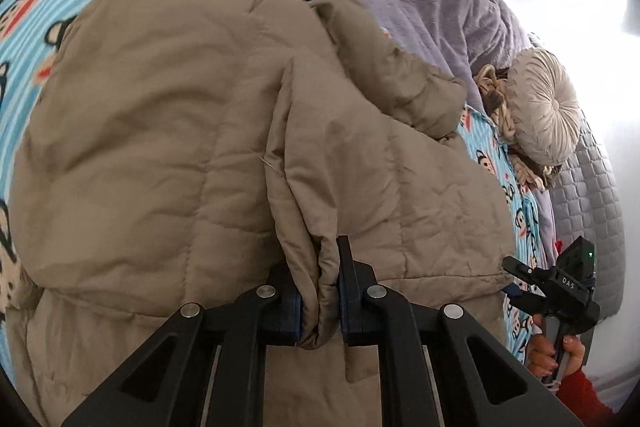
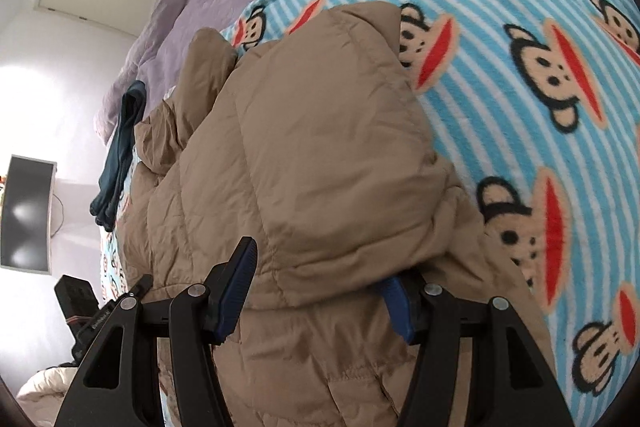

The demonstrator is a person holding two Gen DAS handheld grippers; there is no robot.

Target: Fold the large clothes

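My left gripper (image 1: 319, 301) is clamped on a pinched fold of the tan padded jacket (image 1: 200, 147), which lies on the monkey-print blanket (image 2: 520, 107), anchoring it for folding. My right gripper (image 2: 316, 301) straddles a bulky edge, jaws apart, apparently not yet pressing.

A tan quilted puffer jacket (image 1: 168, 131) lies spread on a bed over a blue-and-white striped fleece blanket (image 2: 520, 155) printed with monkey faces. Its padded panels are stitched in wide channels and the fabric is creased. In the left wrist view one flap is folded over the body, with a sleeve (image 1: 392, 75) bunched at the far right. Its near edge is gathered into a vertical pleat, and the lower part hangs over the bed's near edge.
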